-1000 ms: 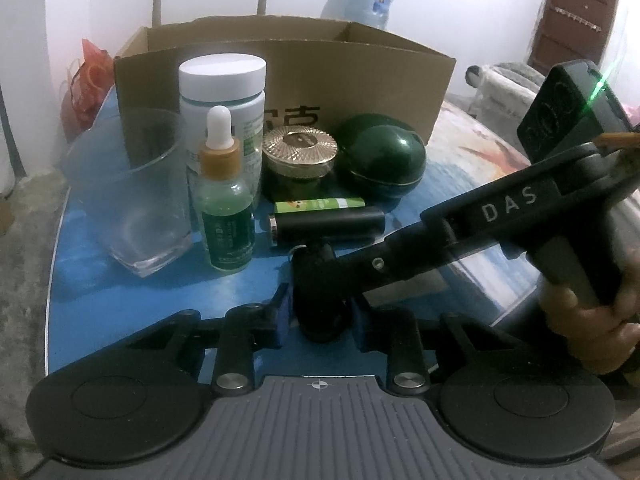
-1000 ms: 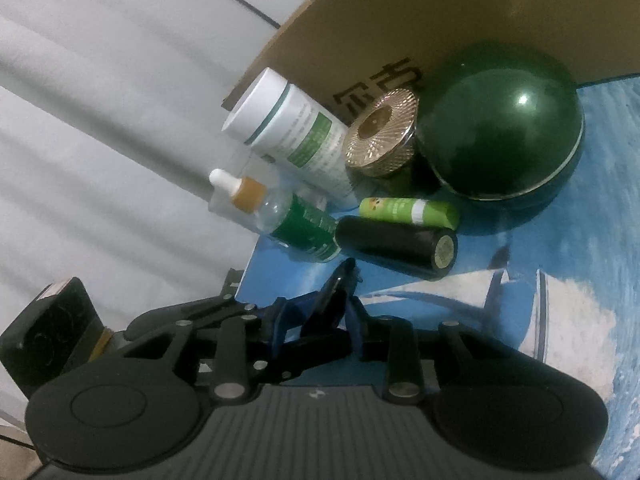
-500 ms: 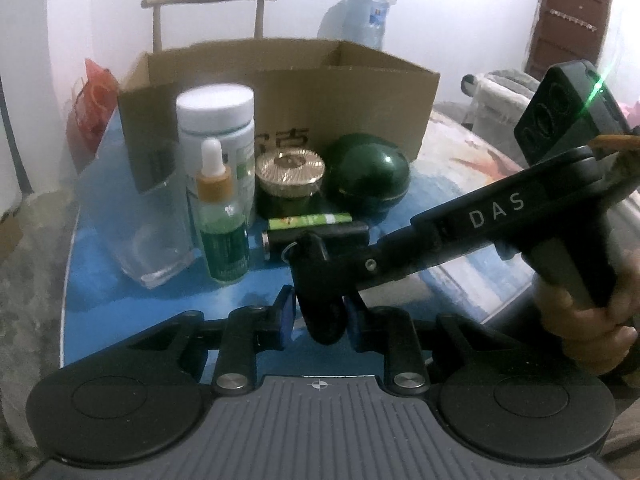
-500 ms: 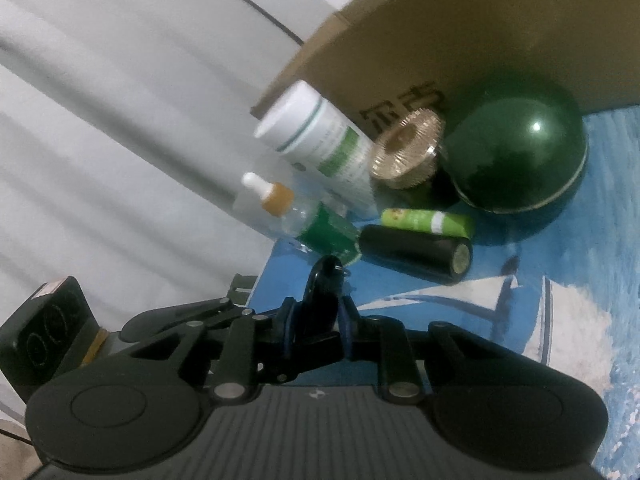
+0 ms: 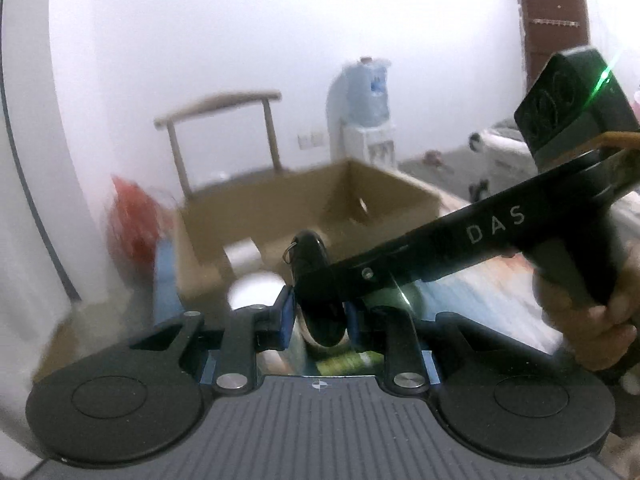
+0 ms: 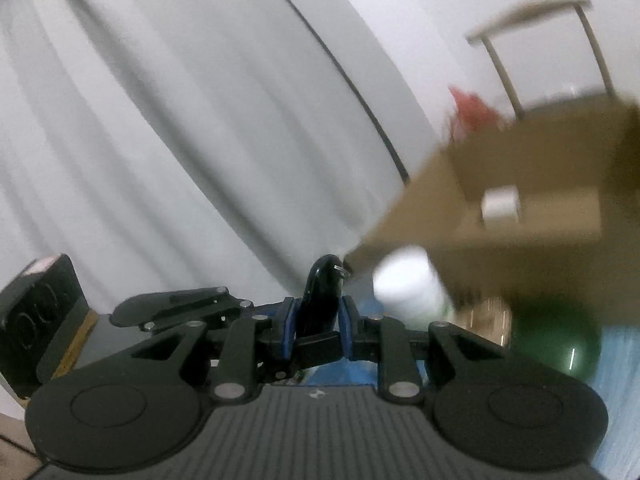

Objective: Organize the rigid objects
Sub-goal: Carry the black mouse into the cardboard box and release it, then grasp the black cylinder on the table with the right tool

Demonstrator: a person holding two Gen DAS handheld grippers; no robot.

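Both tongs have lifted off the blue-printed worktop [image 6: 616, 360], carrying the glossy black oval fob with a small metal ring [image 5: 310, 264] up to about the rim of the open brown cardboard box [image 5: 392, 200] at the far edge. The jars have sunk low in view.

The left tongs [image 5: 320, 316] are clamped on the fob. The right tongs [image 6: 318, 320] have just been closing and pinch the same fob from the other side.

The risk, as I judge it, is that two grips on one smooth, rounded piece pull against each other, so it could twist free and drop among the jars below. The swing is also fast enough to blur.

Counted:
- one fob
- one box
- one white object inside the box [image 6: 500, 204]
- one white-capped bottle [image 6: 408, 280]
- one dark green domed container [image 6: 556, 344]

The rest is too blurred to count.
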